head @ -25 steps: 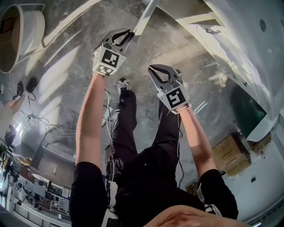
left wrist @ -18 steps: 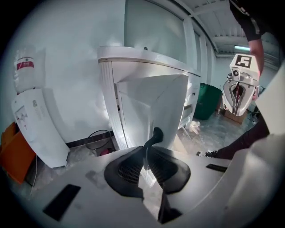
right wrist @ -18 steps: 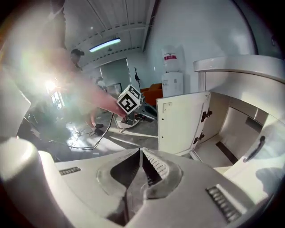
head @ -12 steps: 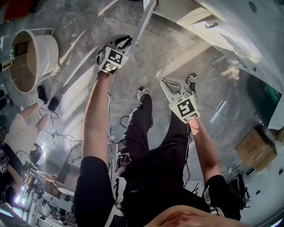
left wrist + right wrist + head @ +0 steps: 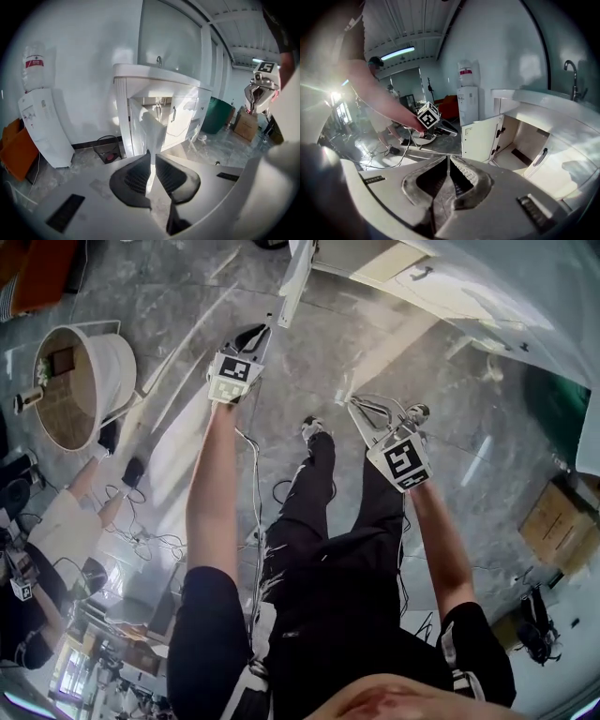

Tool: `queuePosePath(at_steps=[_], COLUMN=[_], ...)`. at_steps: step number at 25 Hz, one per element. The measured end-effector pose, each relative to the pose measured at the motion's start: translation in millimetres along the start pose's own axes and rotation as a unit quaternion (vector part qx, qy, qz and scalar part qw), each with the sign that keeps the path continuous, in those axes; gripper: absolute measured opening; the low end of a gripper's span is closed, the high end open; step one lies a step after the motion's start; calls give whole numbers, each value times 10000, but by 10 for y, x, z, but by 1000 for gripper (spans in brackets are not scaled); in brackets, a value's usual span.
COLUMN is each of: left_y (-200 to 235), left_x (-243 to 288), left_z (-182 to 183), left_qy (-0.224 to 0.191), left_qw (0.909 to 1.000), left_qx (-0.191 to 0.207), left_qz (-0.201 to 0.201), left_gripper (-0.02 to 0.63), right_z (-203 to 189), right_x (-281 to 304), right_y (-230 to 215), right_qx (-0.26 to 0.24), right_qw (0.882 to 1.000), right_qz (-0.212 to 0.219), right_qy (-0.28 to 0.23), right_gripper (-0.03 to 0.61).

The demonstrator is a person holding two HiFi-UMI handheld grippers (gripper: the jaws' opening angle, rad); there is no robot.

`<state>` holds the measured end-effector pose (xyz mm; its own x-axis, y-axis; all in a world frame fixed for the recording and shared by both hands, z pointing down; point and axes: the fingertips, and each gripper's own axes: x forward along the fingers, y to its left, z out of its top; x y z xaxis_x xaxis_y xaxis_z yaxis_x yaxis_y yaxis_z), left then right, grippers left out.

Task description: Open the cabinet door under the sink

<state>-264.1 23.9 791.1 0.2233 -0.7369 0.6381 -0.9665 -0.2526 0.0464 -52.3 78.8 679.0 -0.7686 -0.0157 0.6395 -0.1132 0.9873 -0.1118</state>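
Observation:
The white sink cabinet (image 5: 412,268) stands at the top of the head view, and its door (image 5: 295,277) is swung out toward me. My left gripper (image 5: 258,332) is at the door's free edge. In the left gripper view the door (image 5: 152,129) stands edge-on and runs down into the nearly closed jaws of my left gripper (image 5: 153,157), which is shut on it. My right gripper (image 5: 361,409) hangs over the floor to the right, shut and empty. The right gripper view shows the door (image 5: 480,136) from the side, the open cupboard (image 5: 529,140) and the left gripper (image 5: 451,132).
A water dispenser (image 5: 42,131) stands left of the cabinet, with a small black floor unit (image 5: 108,152) beside it. A green bin (image 5: 216,115) and cardboard boxes (image 5: 553,521) lie to the right. A white round tub (image 5: 80,381), cables (image 5: 141,540) and another person (image 5: 56,521) are at left.
I have stepped back from the cabinet, and the door has swung further out with my left gripper at its edge. The right gripper has drifted lower and to the right.

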Motion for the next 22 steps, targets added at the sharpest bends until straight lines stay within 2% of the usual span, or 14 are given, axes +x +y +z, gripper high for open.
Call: queuePosePath(at_steps=[4, 7, 10, 14, 18, 22], left_y=[-167, -248, -450, -875, -1196, -1584], left_x=[-499, -852, -1211, -1645, -2039, -2406], left_z=[399, 776, 1135, 1466, 1770, 1931], left_qy=[-408, -738, -870, -1027, -1220, -1487], left_qw=[9989, 9957, 9943, 9907, 9888, 9812], left_qx=[-202, -510, -534, -802, -800, -1196], left_qz=[-121, -215, -307, -383, -300, -298], left_gripper=[37, 37, 37, 37, 37, 37], right_z=[246, 371, 508, 571, 580, 496], right_x=[-277, -501, -860, -1372, -1657, -1922], right_y=[116, 194, 258, 320, 228, 155], right_qx=[157, 260, 305, 433, 419, 345], right_qw=[9998, 9995, 9989, 9978, 9963, 9952], right_qz=[-95, -158, -345, -498, -735, -915], right_qy=[-36, 21, -56, -77, -135, -65], right_gripper=[74, 74, 74, 74, 74, 74])
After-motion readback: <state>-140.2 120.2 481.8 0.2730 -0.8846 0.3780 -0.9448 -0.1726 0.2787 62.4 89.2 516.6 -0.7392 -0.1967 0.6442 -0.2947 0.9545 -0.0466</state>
